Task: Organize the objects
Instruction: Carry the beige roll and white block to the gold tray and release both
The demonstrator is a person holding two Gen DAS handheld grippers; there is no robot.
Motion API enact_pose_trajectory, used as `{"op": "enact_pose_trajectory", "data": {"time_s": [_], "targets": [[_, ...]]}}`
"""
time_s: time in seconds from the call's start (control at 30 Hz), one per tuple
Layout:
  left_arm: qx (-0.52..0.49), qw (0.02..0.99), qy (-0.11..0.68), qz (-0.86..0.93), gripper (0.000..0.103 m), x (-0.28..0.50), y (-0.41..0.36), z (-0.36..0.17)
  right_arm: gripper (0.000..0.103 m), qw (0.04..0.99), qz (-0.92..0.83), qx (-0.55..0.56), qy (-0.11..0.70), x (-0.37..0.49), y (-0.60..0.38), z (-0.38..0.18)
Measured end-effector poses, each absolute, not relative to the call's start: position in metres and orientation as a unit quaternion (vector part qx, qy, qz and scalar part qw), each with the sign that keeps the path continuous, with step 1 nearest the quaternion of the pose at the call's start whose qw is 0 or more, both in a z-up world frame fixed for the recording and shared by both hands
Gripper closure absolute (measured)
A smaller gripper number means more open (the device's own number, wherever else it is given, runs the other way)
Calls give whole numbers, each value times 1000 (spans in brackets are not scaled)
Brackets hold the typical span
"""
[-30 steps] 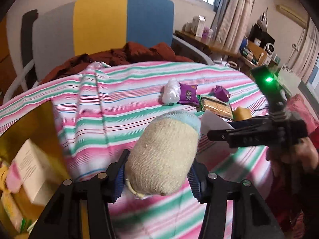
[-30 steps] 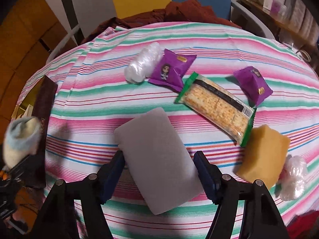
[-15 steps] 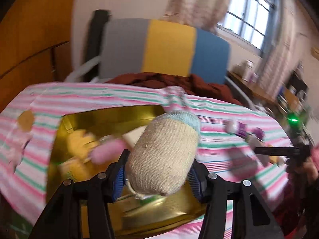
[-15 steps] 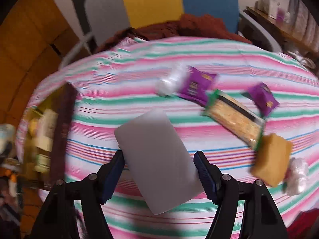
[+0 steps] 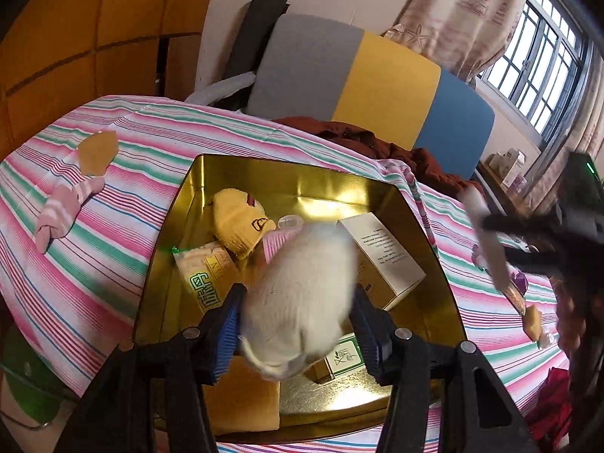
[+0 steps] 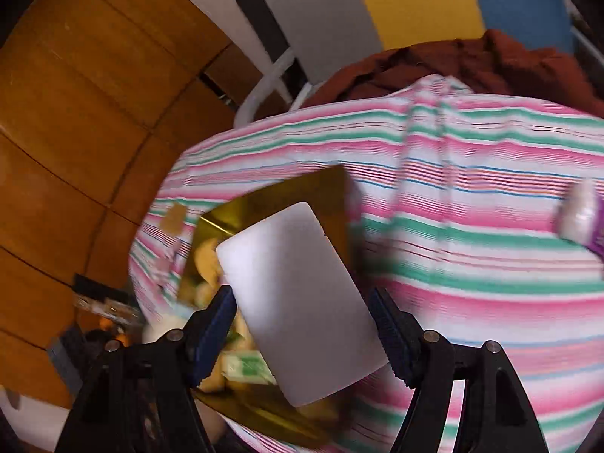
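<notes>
Left tool point(image 5: 298, 324) clamps a blurred pale sock point(image 5: 298, 294) over the gold tin point(image 5: 415, 204), hiding the contents beneath. Right tool point(image 6: 302, 324) grips a grey pad point(image 6: 298, 298), masking the tin's near corner; motion blur smears the table point(image 6: 472, 264).

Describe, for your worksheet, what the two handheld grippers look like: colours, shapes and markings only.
Both the left gripper and right gripper share one design: two black plastic fingers, angular and strut-like, each with round silver screw heads and a ribbed blue pad at the tip. Seen from the left wrist camera, the right gripper's black body carries a small green light. No cables or sleeves show clearly.
</notes>
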State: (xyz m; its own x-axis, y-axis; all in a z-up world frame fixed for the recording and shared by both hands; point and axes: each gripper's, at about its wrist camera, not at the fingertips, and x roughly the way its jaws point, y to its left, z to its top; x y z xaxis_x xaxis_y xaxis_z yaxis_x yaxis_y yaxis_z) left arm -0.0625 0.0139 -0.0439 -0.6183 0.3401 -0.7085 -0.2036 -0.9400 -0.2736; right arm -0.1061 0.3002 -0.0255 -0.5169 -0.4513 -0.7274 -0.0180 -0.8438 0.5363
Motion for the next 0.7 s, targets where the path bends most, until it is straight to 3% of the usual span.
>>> {"op": "enact_pose_trajectory", "data": {"time_s": [0.03,0.1,0.47,0.7], "targets": [[-408,155,-86,896,48,-60,12,-45,12,126,-836,472,-249,-112,296,-25],[-411,163,-88,893,46,-60,11,-48,0,122,-837,470,-252,-126,287,-25],[-412,140,-95,895,45,-54,-3,-48,0,117,-837,476,-243,-116,272,-32],[-408,142,-77,899,45,-45,7,-40,0,99,-858,469,-183,-73,265,-31]]}}
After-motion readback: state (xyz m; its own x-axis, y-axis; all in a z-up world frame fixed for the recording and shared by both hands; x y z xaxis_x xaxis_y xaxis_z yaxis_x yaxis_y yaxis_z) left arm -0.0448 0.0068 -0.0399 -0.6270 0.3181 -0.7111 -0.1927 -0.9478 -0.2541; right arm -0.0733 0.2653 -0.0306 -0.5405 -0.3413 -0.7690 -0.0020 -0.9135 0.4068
